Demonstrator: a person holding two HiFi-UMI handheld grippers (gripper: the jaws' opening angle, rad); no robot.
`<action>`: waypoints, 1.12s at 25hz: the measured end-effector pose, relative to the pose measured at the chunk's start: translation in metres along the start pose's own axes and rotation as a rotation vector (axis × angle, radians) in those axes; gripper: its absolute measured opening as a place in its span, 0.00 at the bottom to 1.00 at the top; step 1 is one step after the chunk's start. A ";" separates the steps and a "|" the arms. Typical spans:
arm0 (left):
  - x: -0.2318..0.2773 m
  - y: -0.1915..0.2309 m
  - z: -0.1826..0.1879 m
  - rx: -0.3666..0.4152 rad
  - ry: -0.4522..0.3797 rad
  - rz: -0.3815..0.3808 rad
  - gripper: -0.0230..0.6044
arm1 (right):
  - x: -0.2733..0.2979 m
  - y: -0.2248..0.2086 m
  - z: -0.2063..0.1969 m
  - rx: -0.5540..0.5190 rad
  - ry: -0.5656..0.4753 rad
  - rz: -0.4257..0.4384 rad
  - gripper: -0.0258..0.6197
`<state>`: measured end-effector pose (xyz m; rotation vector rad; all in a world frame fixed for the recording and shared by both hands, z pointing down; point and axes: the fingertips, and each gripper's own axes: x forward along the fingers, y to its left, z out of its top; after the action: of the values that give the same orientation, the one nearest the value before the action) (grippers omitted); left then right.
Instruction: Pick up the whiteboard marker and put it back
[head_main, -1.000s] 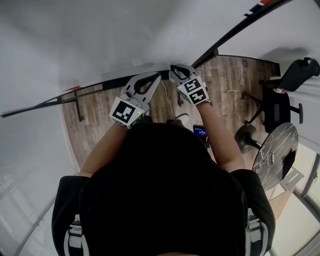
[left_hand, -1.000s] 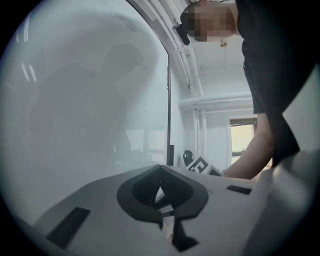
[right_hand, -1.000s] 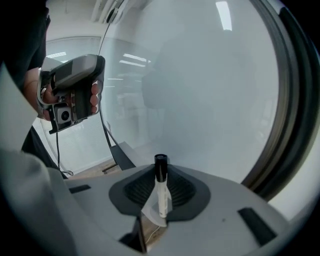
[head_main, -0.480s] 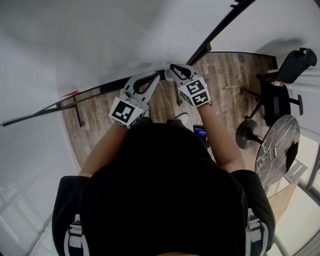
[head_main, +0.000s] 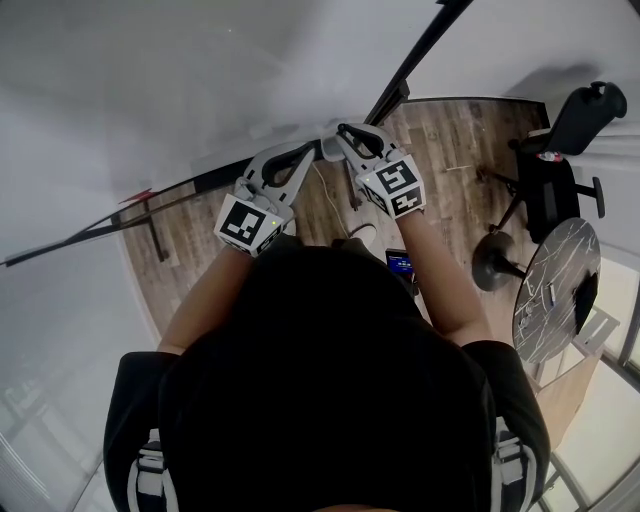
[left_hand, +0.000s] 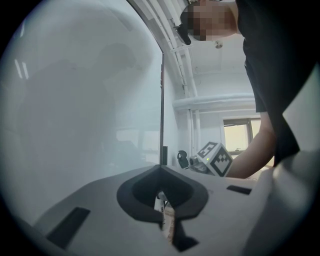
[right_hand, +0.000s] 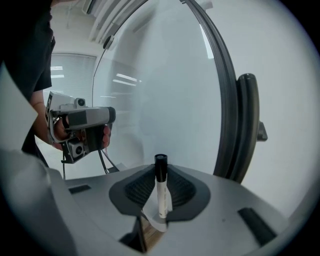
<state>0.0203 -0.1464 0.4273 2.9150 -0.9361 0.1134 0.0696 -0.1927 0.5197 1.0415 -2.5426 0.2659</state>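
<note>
Right gripper view: ribbed black jaws of right gripper (right_hand: 159, 176) pinch slim white cylindrical black-capped whiteboard marker (right_hand: 161, 196) upright before glossy white whiteboard (right_hand: 165, 90); left gripper (left_hand: 161, 172) jaws pressed together.

whiteboard (head_main: 150, 90) is smooth glossy white with a dark, metal-looking frame (right_hand: 227, 115). floor (head_main: 180, 240) is matt wood planks. marker (right_hand: 160, 190) has a smooth white plastic barrel and black cap. left gripper (left_hand: 161, 200) and right gripper (right_hand: 160, 195) are matt grey plastic, pads (right_hand: 137, 187) black, ribbed, kinda rubbery
</note>
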 end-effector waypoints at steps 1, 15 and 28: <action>0.001 0.000 0.000 0.000 0.000 -0.002 0.04 | -0.003 0.000 0.003 0.002 -0.006 -0.001 0.15; 0.003 -0.003 0.002 0.016 0.002 -0.019 0.04 | -0.051 0.014 0.075 -0.023 -0.158 0.015 0.15; 0.001 -0.011 0.036 0.036 -0.036 -0.040 0.04 | -0.098 0.032 0.116 -0.036 -0.229 0.044 0.15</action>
<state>0.0294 -0.1417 0.3913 2.9768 -0.8899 0.0771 0.0789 -0.1441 0.3728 1.0569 -2.7647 0.1177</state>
